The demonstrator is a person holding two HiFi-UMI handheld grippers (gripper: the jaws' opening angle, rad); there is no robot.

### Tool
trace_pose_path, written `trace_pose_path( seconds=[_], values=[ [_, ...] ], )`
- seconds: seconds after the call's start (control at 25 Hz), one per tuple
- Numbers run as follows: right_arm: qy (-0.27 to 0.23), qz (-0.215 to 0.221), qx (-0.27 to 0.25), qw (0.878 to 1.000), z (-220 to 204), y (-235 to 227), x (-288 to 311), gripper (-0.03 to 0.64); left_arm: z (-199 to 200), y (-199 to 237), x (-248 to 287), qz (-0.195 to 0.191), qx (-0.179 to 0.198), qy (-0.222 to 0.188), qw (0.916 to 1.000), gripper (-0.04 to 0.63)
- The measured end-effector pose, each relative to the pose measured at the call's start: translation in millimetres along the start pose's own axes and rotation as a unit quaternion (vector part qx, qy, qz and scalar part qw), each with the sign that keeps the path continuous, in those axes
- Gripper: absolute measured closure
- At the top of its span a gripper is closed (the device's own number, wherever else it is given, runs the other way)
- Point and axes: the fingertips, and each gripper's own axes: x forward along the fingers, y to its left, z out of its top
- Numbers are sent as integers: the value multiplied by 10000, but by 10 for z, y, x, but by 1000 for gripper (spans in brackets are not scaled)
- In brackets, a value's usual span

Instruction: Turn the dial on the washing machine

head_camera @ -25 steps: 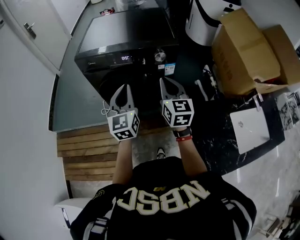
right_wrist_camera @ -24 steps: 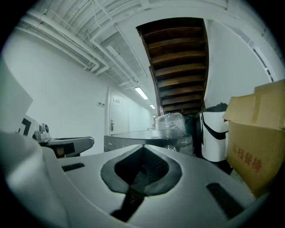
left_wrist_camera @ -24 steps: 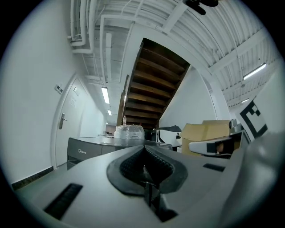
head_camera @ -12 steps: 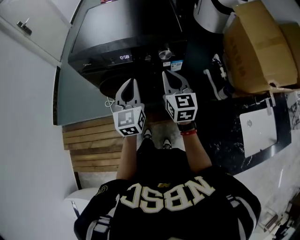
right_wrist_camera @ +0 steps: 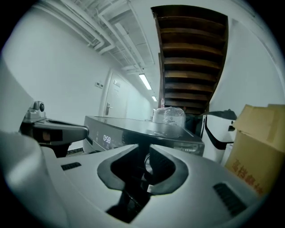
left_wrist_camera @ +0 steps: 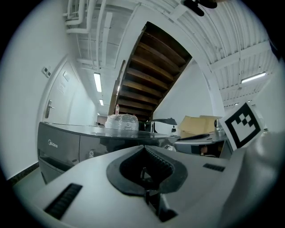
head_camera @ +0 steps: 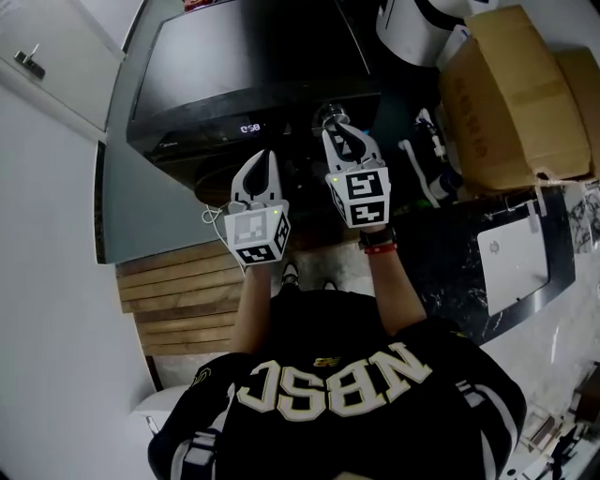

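Just ahead of the right gripper (head_camera: 339,131), whose jaws have just been opening and stand slightly apart, sits the silver dial (head_camera: 328,114), not gripped; the left gripper (head_camera: 263,159) alongside is closed, empty; both face the black washing machine (head_camera: 234,66).

Approach to the front of the washing machine (head_camera: 244,56) is open, with nothing standing before the panel. The dial (head_camera: 326,114) is reachable head-on. The right gripper (head_camera: 342,131) sits just before it, its jaws just opening to a narrow slot; the dial shows beyond the slot and nothing is gripped. The left gripper (head_camera: 266,157) is alongside with a clear gap between. The right flank is crowded by cardboard boxes (head_camera: 511,94), a white appliance (head_camera: 412,23) and a dark counter (head_camera: 441,272). A white wall (head_camera: 47,187) bounds the left flank.
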Motion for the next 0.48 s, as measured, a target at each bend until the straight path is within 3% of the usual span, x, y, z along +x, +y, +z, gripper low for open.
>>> trace_pose_path(
  seconds=[0.48],
  values=[
    [403, -176, -1237, 9913, -92, -20, 311, 427, -53, 138, 183, -220, -151, 35, 9996, 581]
  ],
)
